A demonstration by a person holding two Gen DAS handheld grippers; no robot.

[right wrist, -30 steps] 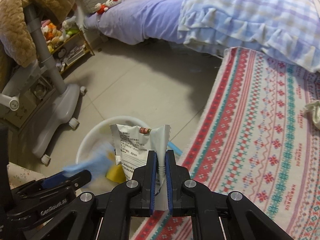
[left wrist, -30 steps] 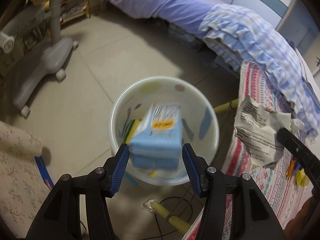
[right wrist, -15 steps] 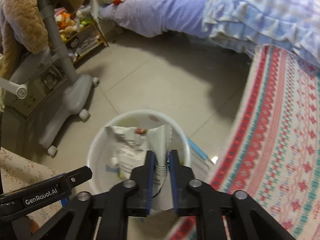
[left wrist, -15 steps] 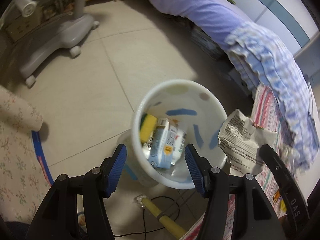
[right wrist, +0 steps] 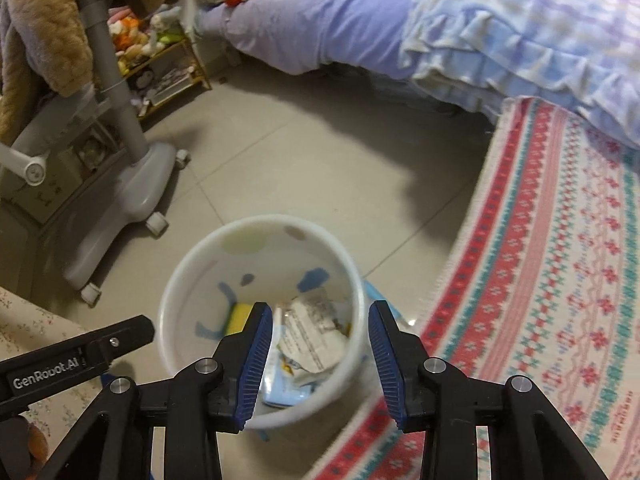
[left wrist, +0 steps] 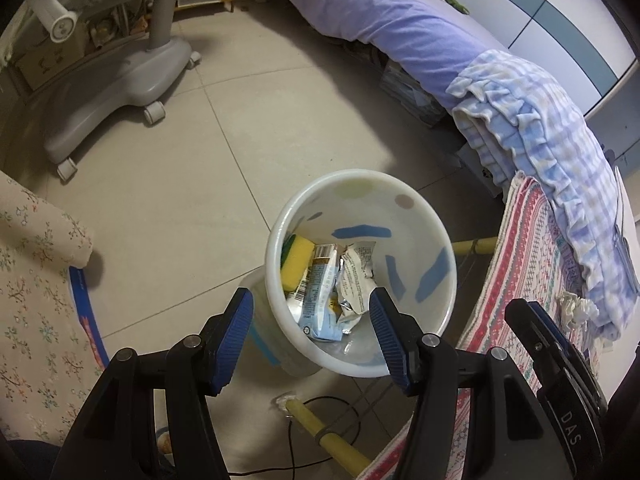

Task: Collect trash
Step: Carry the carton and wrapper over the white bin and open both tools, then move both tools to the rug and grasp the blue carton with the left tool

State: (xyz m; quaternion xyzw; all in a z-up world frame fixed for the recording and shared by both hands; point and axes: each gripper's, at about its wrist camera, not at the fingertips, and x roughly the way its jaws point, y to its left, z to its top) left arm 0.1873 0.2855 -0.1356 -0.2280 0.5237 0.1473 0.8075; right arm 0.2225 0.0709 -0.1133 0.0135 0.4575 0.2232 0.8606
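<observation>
A white bin (left wrist: 400, 184) with coloured patches stands on the tiled floor. Inside it lie a yellow sponge (left wrist: 298, 258), a blue carton (left wrist: 320, 300) and a silver printed wrapper (left wrist: 356, 272). My left gripper (left wrist: 312, 308) hangs open above the bin's near rim, nothing between its fingers. In the right wrist view the same bin (right wrist: 256, 236) sits just below my right gripper (right wrist: 320, 340), which is open and empty, with the wrapper (right wrist: 312, 328) lying under it beside the sponge (right wrist: 240, 314). A crumpled white paper (left wrist: 576, 308) rests on the patterned cloth at right.
A red-patterned cloth (right wrist: 560, 280) covers a surface right of the bin. A bed with purple sheet (left wrist: 400, 28) and blue checked blanket (left wrist: 540, 128) lies behind. A grey wheeled chair base (left wrist: 120, 76) stands at left. Yellow poles (left wrist: 328, 428) and a black cable cross the floor below the bin.
The left gripper let the blue carton fall into the bin. The right gripper then opened and dropped the silver wrapper in on top; both grippers now hang empty over the bin.
</observation>
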